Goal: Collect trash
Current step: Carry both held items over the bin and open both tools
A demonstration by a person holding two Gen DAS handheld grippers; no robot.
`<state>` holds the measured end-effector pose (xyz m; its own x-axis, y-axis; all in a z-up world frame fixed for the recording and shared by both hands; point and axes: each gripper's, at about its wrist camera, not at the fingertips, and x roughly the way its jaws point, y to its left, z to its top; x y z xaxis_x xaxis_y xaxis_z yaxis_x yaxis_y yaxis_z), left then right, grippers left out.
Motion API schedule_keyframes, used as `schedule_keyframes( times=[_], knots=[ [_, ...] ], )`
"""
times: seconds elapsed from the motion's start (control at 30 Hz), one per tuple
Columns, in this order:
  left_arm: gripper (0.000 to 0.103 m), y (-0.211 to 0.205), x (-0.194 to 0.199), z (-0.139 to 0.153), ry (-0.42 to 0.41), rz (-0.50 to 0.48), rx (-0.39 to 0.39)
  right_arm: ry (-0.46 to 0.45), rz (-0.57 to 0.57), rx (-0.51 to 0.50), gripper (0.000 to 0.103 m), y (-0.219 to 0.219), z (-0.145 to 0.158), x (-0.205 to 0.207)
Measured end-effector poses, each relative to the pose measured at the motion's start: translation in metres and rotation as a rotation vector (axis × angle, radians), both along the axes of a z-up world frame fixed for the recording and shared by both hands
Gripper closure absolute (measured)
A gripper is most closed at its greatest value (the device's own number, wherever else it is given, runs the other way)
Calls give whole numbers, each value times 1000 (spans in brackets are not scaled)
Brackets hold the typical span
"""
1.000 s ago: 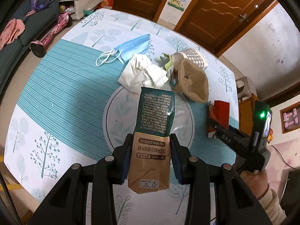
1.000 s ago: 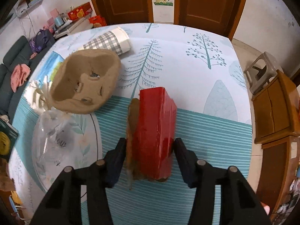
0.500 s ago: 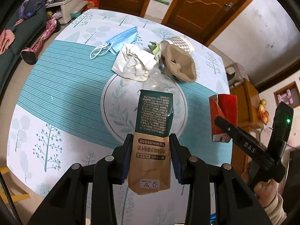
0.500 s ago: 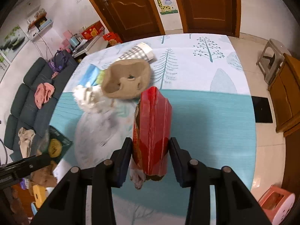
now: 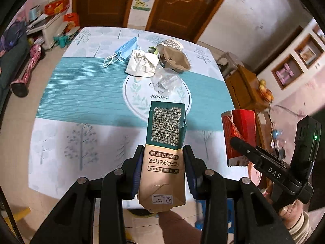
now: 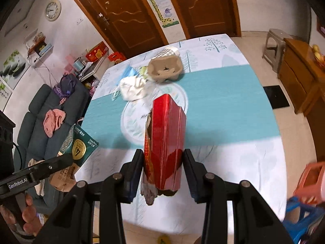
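My left gripper (image 5: 163,158) is shut on a green and tan milk carton (image 5: 165,134), held above the near part of the table (image 5: 81,93). My right gripper (image 6: 163,162) is shut on a torn red box (image 6: 166,130), also in the air over the near edge. Each gripper shows in the other's view: the red box (image 5: 238,130) at right, the carton (image 6: 81,148) at lower left. On the far half of the table lie a blue face mask (image 5: 126,50), crumpled white paper (image 5: 142,63), clear plastic (image 5: 166,79), a brown pulp cup holder (image 5: 175,59) and a checked paper cup (image 5: 172,43).
A dark sofa (image 6: 40,122) with clothes stands left of the table. A wooden cabinet (image 6: 300,77) and a grey stool (image 6: 274,42) stand to the right. Pink and blue plastic stools (image 6: 308,183) sit near the table's front right corner.
Both grippers have risen and drawn back towards the table's near edge with their loads. The red box has left the tabletop. The pile of trash now looks farther away.
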<state>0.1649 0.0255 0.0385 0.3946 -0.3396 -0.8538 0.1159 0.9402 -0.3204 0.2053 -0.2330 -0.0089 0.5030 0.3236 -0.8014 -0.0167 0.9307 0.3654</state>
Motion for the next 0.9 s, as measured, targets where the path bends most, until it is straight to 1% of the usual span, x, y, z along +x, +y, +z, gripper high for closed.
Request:
schedule_keyframes(
  times=[0.2,0.33,0.43,0.63,0.77,0.9],
  knots=[
    [67,35,-47,7,-40,-50,-9,2,-44,-4,63,28,9,-60],
    [67,56,-76,5,-30,-95,-18,17,-101,9,63,45,10,-103],
    [67,62,-96,1,-27,-146,-1,20,-124,6,63,58,11,-132],
    [67,64,-121,-16,13,-201,-3,83,-108,-16,63,81,-3,-169],
    [67,54,-135,-34,47,-250,19,116,-89,-31,63,89,-15,-182],
    [67,37,-147,-59,90,-297,54,167,-74,-41,63,91,-37,-191]
  ],
)
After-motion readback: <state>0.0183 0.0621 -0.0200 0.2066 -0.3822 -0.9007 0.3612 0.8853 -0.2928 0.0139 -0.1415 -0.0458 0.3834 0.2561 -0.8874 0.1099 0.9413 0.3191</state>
